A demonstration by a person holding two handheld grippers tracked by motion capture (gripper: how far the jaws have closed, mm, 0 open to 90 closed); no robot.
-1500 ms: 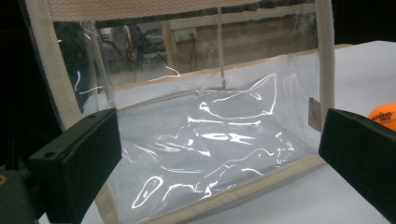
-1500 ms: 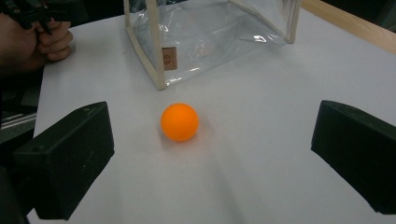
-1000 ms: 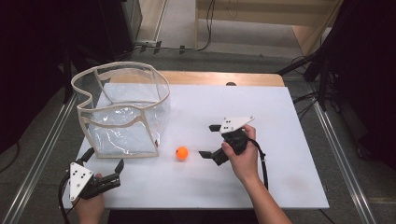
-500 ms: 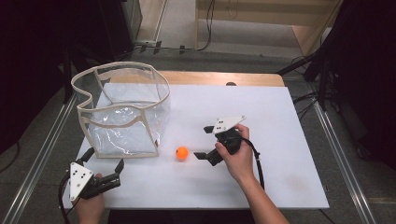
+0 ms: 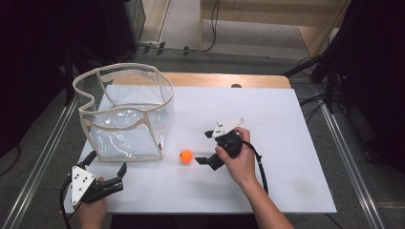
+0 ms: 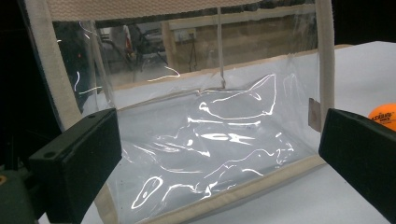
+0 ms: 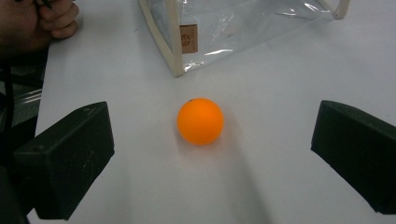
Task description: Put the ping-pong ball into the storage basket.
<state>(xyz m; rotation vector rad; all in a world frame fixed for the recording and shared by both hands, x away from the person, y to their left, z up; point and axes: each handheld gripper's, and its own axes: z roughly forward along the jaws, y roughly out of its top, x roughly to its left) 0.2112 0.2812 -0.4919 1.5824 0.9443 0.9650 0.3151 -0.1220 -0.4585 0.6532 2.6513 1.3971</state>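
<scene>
White-topped table [image 5: 286, 109] on grey floor [image 5: 43, 157] — dark surroundings, wooden furniture [image 5: 267, 9] behind.

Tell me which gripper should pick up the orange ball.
The right gripper. Its open jaws already point at the ball, which sits centred between them in the right gripper view. The left gripper is open at the table's near left corner, facing the clear bag.

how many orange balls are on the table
1. The orange ball sits on the white table, just right of the clear bag, ahead of the right tongs. None visible inside the bag.
</scene>
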